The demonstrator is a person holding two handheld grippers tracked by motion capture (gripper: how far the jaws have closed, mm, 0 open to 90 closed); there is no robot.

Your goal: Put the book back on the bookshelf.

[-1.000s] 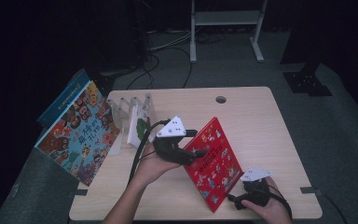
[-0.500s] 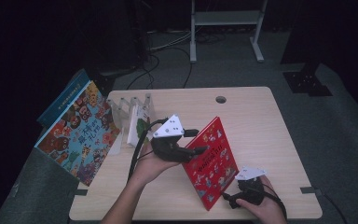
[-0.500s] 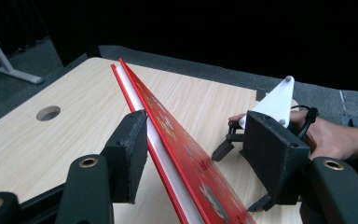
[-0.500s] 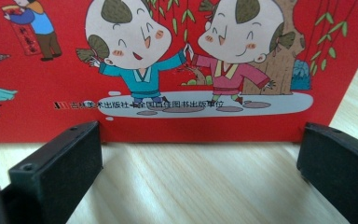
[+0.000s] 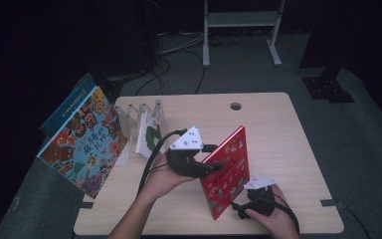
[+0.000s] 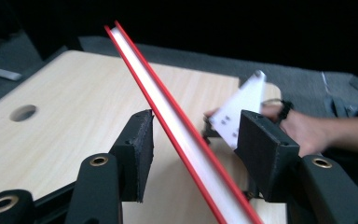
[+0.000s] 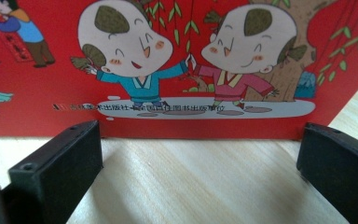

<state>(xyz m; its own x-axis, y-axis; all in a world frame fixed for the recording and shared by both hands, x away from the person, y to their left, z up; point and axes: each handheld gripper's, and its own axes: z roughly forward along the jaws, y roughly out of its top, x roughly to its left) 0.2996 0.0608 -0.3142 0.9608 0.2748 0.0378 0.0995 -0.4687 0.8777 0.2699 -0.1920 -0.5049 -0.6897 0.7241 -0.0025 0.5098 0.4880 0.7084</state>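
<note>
Left gripper view: red book (image 6: 177, 121) betw. fingers (image 6: 137, 154), untouched.

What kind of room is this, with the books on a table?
Probably a recording studio or lab, not a home: a lone wooden table amid dark surroundings, cables on the floor, and a metal stand behind.

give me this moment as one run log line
left gripper: jaws just closing around red book, pads not touching | right gripper: open, at book's bottom edge | book: on edge on table
</note>
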